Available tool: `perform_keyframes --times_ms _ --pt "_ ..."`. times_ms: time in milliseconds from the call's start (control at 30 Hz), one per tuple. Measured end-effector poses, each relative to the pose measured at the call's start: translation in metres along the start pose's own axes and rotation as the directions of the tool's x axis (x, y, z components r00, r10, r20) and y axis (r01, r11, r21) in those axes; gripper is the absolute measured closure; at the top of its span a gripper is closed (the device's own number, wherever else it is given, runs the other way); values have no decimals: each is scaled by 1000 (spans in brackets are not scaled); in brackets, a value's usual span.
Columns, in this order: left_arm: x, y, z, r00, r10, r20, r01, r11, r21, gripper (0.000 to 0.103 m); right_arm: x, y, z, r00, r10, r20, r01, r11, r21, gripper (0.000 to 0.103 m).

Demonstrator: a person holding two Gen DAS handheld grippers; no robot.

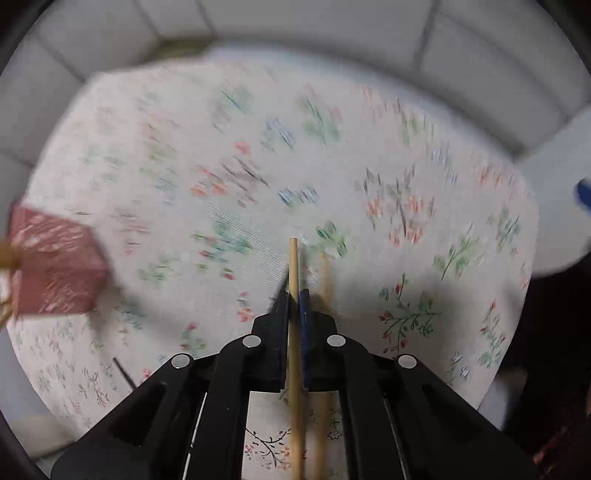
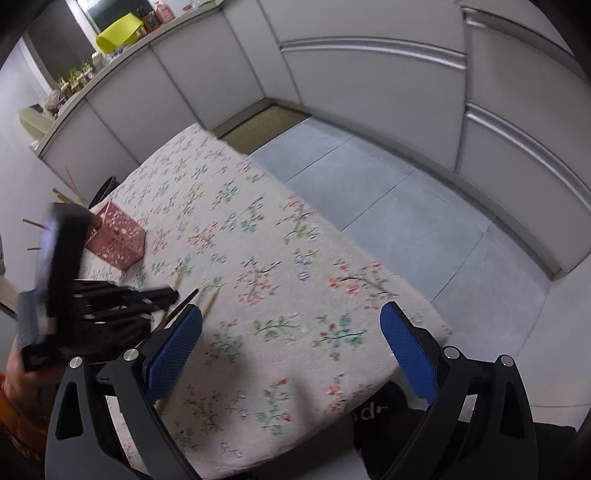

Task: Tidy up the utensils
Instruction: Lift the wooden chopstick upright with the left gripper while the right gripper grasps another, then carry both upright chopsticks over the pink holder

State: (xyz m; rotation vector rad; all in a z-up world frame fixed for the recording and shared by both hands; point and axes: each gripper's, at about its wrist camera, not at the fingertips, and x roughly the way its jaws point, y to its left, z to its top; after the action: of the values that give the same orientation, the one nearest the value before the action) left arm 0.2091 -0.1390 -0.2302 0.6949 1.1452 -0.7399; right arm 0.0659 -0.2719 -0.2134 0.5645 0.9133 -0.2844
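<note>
Left gripper pinches chopstick; right gripper gapes empty; advice: carry level, tip chopstick upright over pink basket.

A home kitchen. Pale handleless cabinets wrap around the far and right sides over a grey tiled floor. At far left, a worktop carries a yellow bowl, jars and small potted plants (all rather tiny in the right wrist view). Nearer, a floral tablecloth covers the counter, with a pink perforated utensil basket on it.
</note>
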Motion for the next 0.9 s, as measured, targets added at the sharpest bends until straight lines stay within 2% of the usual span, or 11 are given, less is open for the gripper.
perform_keyframes --times_ms 100,233,333,467,500,533,567,600,633,767,900 --pt "-53 11 -25 980 24 196 -6 996 -92 99 17 26 6 998 2 -60 -4 999 -35 9" --pt "-117 13 -63 922 112 370 -55 985 -162 98 52 56 13 980 -72 -186 62 996 -58 15" --pt "-158 7 -93 860 178 478 -75 971 -228 98 80 76 13 942 -126 -312 106 991 -81 34" --pt "-198 5 -132 780 243 577 -75 951 -300 98 113 94 2 862 -162 -481 136 987 -88 67" --pt "-206 2 -137 766 260 588 -82 947 -311 98 122 95 -2 838 -167 -519 152 986 -71 69" --pt "-215 0 -140 751 272 602 -81 942 -324 98 125 97 -3 833 -174 -526 169 984 -58 70" --pt "-224 0 -146 731 282 621 -75 938 -337 98 125 101 -2 844 -171 -509 171 984 -47 73" --pt "-226 -1 -150 721 286 632 -73 937 -341 98 130 103 -4 832 -152 -533 161 986 -30 73" --pt "-227 2 -155 711 293 640 -74 935 -347 98 129 105 -4 843 -159 -515 176 984 -16 92" --pt "-245 6 -165 681 325 656 -55 916 -397 98 131 112 -10 862 -132 -489 146 989 -9 97" --pt "-245 14 -172 694 346 632 -16 884 -466 98 95 119 -17 961 -19 -274 7 999 -42 97"
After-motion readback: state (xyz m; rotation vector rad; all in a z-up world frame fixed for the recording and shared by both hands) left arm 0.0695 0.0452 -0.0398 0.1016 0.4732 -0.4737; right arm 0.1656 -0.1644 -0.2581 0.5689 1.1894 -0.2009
